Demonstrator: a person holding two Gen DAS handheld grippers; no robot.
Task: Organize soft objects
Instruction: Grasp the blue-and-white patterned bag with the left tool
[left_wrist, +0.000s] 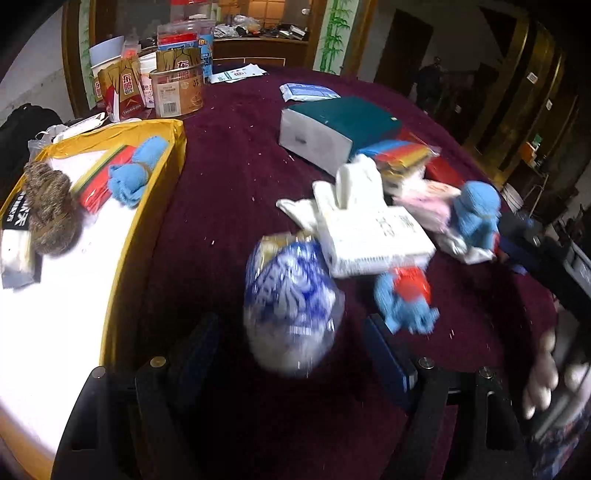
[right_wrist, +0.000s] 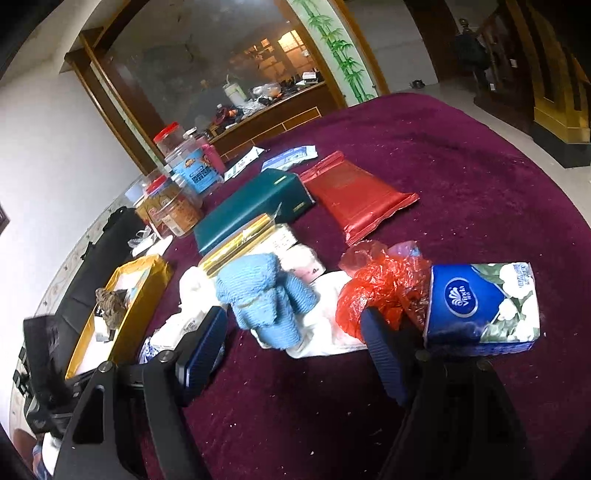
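In the left wrist view my left gripper (left_wrist: 291, 358) is open around a blurred blue-and-white patterned bag (left_wrist: 291, 306), and neither pad touches it. A blue knit toy with a red patch (left_wrist: 406, 299) lies just right of it, under a white pack (left_wrist: 373, 236). The yellow box (left_wrist: 162, 192) at left holds a brown furry piece (left_wrist: 51, 210), a blue knit piece (left_wrist: 136, 173) and a red pack. In the right wrist view my right gripper (right_wrist: 293, 350) is open, with a blue knit toy (right_wrist: 266, 299) just ahead of its fingers on white cloth (right_wrist: 325, 339).
A red plastic bag (right_wrist: 376, 288) and a blue tissue pack (right_wrist: 480, 302) sit by the right finger. A green box (right_wrist: 251, 214), a red pouch (right_wrist: 354, 199) and snack jars (right_wrist: 173, 210) stand farther back on the maroon table (right_wrist: 461, 177).
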